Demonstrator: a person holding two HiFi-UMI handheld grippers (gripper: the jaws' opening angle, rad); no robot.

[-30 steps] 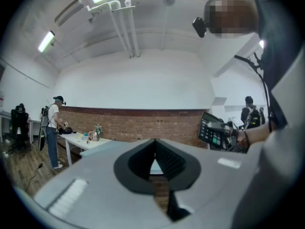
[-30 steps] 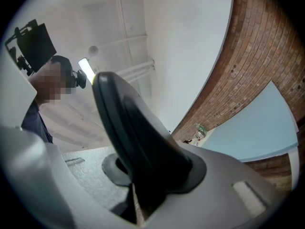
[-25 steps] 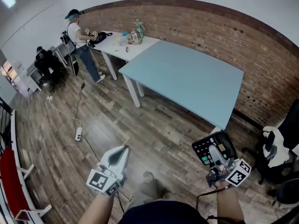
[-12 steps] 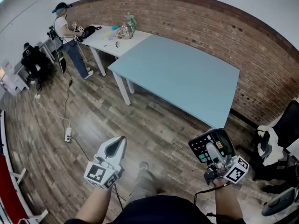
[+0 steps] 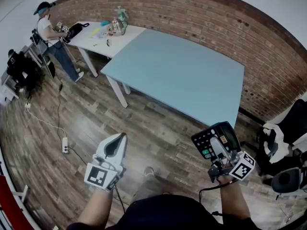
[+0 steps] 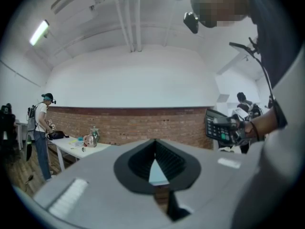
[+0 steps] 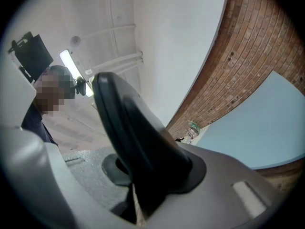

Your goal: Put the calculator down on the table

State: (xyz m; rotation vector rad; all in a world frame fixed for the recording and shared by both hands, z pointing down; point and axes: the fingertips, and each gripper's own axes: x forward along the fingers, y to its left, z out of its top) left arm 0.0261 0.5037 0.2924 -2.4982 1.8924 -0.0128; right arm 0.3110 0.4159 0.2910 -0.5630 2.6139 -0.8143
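The fingers (image 5: 217, 148) of the right gripper (image 5: 214, 142) clamp a black calculator (image 5: 203, 145). The left gripper (image 5: 122, 137) has its fingers together at the tips with nothing between them. Both hang over the wooden floor (image 5: 96, 114). A brick wall (image 5: 216, 28) runs behind the light blue counter (image 5: 182, 75). A smaller white counter (image 5: 93, 36) carrying small things touches its far corner, and a person (image 5: 48, 30) stands there. The calculator, keys up, is in the air near the blue counter's near corner, apart from it.
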